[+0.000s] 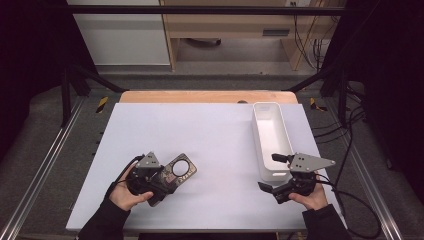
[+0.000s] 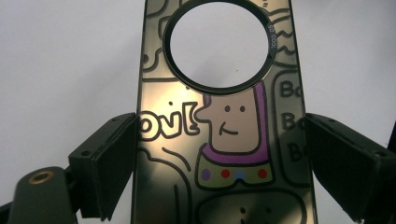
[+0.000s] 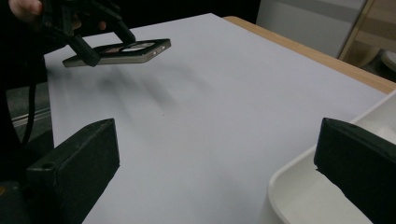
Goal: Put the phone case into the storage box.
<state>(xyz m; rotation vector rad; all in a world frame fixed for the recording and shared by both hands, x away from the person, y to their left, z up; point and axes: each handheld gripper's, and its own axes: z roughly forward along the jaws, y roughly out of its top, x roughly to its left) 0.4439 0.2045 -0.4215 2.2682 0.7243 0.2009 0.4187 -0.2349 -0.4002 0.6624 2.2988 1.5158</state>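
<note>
While jaws clamp the phone case (image 2: 224, 140), a white bin (image 1: 272, 140) sits well apart.

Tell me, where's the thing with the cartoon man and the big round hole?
The phone case is at the table's front left in the high view, held between the jaws of the left gripper, far from the white bin on the right.

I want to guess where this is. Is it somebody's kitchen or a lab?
Most likely a lab or workshop for recording, not a kitchen. A metal frame surrounds the white table, cables hang near a desk behind, and the person works with hand-held tongs.
</note>
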